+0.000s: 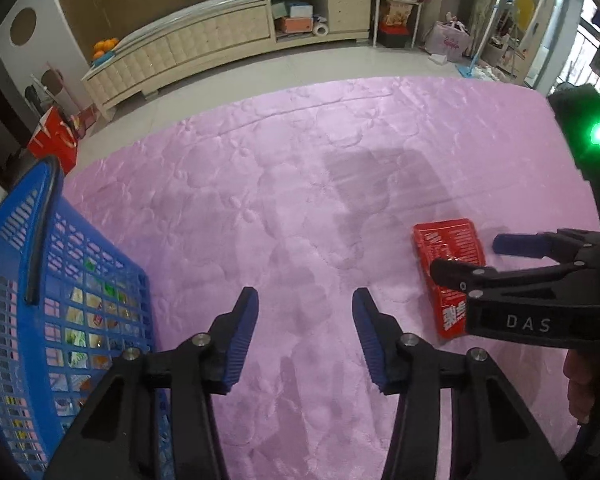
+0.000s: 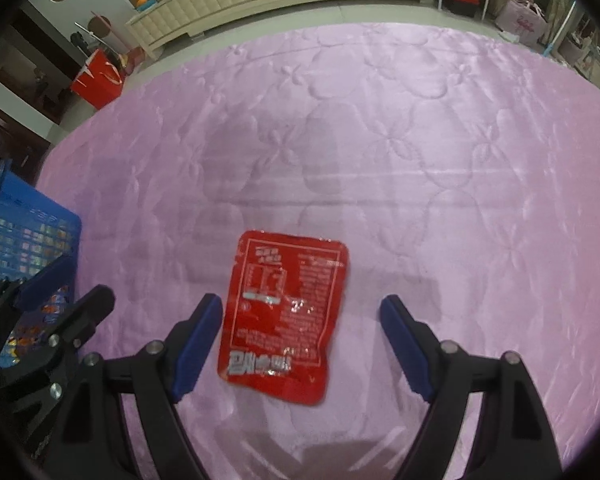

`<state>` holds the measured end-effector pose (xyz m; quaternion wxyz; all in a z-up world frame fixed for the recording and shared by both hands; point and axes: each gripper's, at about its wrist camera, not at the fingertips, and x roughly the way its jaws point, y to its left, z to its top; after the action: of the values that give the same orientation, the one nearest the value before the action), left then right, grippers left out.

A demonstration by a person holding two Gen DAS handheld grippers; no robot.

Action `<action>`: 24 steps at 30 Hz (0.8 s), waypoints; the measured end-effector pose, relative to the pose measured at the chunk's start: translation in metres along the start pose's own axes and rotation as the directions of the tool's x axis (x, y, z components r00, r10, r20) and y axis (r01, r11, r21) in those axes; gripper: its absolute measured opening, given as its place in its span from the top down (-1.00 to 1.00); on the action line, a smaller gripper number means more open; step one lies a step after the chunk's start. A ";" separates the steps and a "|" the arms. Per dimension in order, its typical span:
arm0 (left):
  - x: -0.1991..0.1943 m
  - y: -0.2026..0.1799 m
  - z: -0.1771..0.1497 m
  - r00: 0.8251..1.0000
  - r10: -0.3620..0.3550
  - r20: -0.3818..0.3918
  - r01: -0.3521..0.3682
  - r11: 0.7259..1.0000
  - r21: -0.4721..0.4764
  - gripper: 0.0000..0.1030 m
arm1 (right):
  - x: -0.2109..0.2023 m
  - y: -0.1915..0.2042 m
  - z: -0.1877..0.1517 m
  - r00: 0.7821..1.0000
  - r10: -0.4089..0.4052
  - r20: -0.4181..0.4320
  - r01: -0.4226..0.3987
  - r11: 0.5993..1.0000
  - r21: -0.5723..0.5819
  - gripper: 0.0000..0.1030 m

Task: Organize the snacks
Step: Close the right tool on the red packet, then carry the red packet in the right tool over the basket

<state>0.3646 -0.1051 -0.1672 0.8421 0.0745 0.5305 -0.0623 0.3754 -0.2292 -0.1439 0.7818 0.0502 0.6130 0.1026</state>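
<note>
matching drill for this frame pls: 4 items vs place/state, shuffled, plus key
Items:
1. red snack packet
2. blue basket
3. left gripper
4. right gripper

Place or state:
A. open, over bare pink blanket, nothing between its fingers
B. holds several snacks, at the left edge of the blanket
C. lies flat on the blanket, printed side up
D. open, fingers either side of the packet, not closed on it

Pairs: 1-C, 2-B, 3-A, 4-D
</note>
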 end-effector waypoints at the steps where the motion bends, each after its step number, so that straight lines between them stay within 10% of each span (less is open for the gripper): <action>1: 0.001 0.001 0.000 1.000 0.001 -0.001 -0.001 1.000 -0.003 0.10 | 0.001 0.002 0.001 1.000 0.001 -0.005 -0.001 1.000 -0.001 -0.64; 11: 0.006 0.008 -0.003 1.000 0.016 -0.014 -0.017 1.000 -0.009 0.34 | 0.002 0.029 -0.006 0.988 -0.154 0.017 0.155 0.977 -0.144 -0.21; 18: 0.005 0.005 -0.007 1.000 -0.016 -0.022 0.016 1.000 -0.019 0.40 | -0.003 0.033 -0.019 0.990 -0.136 0.039 0.141 0.973 -0.181 0.56; 24: -0.007 0.002 -0.013 0.998 -0.056 -0.016 0.055 0.998 -0.038 0.40 | -0.013 0.016 -0.037 0.998 -0.053 0.018 0.055 0.988 -0.147 0.65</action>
<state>0.3505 -0.1001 -0.1660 0.8368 0.0446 0.5405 -0.0750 0.3350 -0.2187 -0.1374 0.7901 -0.0235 0.5994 0.1262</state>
